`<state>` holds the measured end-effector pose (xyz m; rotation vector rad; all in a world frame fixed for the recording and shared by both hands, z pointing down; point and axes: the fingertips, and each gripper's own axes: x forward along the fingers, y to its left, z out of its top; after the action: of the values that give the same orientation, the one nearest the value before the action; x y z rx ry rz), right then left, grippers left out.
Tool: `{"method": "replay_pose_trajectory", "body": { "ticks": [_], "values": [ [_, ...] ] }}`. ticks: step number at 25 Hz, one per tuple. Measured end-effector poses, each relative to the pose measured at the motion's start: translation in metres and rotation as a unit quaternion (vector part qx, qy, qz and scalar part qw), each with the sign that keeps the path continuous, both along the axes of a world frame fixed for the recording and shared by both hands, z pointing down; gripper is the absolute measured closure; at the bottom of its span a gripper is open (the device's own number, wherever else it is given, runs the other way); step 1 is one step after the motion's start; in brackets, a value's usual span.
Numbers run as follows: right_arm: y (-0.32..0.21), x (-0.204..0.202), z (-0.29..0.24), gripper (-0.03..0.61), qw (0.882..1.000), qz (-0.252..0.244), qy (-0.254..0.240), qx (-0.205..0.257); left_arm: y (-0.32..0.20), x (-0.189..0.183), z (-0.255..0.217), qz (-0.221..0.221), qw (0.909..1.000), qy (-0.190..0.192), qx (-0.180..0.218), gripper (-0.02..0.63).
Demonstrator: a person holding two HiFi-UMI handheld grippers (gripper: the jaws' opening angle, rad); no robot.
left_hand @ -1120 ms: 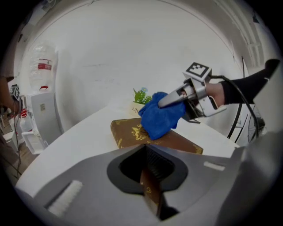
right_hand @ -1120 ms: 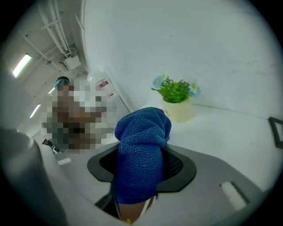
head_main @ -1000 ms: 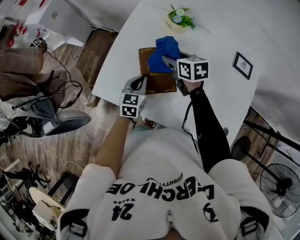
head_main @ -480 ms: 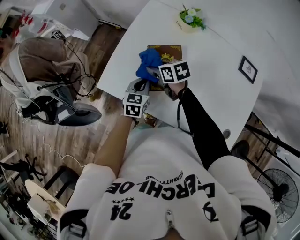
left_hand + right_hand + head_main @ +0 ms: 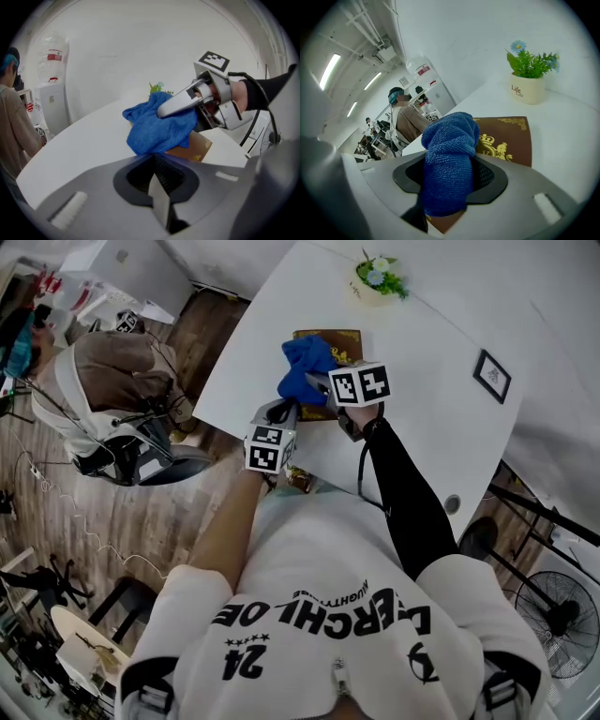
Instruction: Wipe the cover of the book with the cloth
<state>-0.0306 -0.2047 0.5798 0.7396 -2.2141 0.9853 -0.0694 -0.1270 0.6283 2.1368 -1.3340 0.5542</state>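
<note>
Pinching cloth (image 5: 452,140), right hand-held gripper (image 5: 449,185) hovers over book (image 5: 508,140).

The white surface (image 5: 450,418) stands on a wood-plank floor (image 5: 131,531), with a dark swivel chair (image 5: 141,457) to its left and a floor fan (image 5: 560,617) at lower right. Walls (image 5: 140,47) are plain white. Ceiling strip lights (image 5: 329,70) are lit.
</note>
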Motion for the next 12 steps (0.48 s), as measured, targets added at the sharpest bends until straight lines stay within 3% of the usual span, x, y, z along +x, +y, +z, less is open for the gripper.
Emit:
{"method": "replay_pose_trajectory", "body": {
  "ticks": [12],
  "values": [
    [-0.018,0.105,0.002,0.37,0.992,0.12,0.024,0.008,-0.001,0.001,0.001,0.014,0.9999,0.0,0.009,0.557]
  ]
}}
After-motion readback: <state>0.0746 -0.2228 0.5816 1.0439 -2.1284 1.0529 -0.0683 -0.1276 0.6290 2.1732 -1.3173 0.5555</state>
